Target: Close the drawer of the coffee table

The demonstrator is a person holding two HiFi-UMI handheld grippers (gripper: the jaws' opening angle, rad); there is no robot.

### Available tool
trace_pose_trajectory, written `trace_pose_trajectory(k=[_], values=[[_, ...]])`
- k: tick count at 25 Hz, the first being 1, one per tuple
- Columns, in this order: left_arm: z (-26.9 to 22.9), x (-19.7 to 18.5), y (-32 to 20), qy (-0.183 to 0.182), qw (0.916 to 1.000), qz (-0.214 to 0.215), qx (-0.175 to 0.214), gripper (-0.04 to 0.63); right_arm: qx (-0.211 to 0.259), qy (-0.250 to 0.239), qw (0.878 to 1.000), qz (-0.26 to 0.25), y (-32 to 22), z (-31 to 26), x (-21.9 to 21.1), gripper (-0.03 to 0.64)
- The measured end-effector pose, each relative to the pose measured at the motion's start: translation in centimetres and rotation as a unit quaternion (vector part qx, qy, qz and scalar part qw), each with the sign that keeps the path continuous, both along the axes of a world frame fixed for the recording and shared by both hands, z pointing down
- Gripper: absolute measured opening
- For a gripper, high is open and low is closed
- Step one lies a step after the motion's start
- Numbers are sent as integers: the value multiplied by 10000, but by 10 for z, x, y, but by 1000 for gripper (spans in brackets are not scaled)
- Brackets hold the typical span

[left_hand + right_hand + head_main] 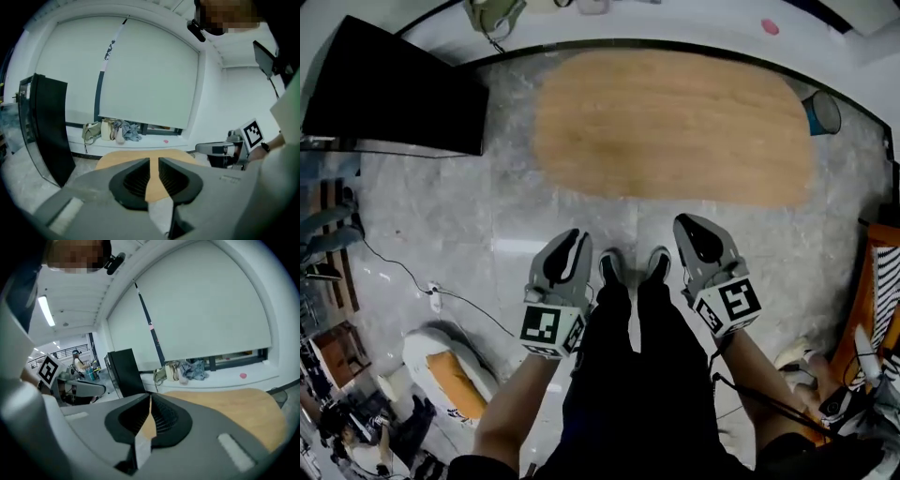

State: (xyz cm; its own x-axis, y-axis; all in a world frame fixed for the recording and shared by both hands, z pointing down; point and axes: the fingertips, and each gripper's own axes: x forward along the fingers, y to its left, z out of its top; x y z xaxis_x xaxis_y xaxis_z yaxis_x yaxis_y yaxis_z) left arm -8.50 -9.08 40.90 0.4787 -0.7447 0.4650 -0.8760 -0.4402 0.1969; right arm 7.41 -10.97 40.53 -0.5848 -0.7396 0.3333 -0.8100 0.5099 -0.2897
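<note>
The coffee table [670, 122] has a long rounded wooden top and stands on the grey floor ahead of my feet; no drawer shows in any view. Both grippers hang in the air above the floor, short of the table's near edge and touching nothing. My left gripper [573, 236] has its jaws a narrow slit apart with nothing between them [154, 161]. On the other side, my right gripper [687, 225] has its jaws closed together and empty [150, 399]. The table top [122, 159] [234, 404] lies beyond both sets of jaws.
A tall black panel [394, 94] stands left of the table. A blue bin [822, 112] sits at the table's right end. Bags and cloth [112, 131] lie on the window ledge behind. My legs and shoes [630, 267] are between the grippers. Cables [431, 291] cross the floor at left.
</note>
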Motion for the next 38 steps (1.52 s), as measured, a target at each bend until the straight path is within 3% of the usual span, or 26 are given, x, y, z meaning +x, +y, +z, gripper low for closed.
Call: trace_pose_trajectory(k=[9,15,20,26,38], values=[[-178,45,22,376,9939,563,871,3,1094,-258,9936,74,16,-194,9,2],[-268,41,19,720,9860,397,1451,2,1600,-227,9868,81,27,-276,3,2],[-331,26,8,728,9725,253,2197,2,2209,-384,9745,107,26,-334,-4,2],[-373,18,10,853,9600,170,2662,2,2835,-463,9579,31,32,-385,-9,2],[-417,1,-6,675,9395,189,3354,2,3324,244,9427,159,26,-413,-31,2]])
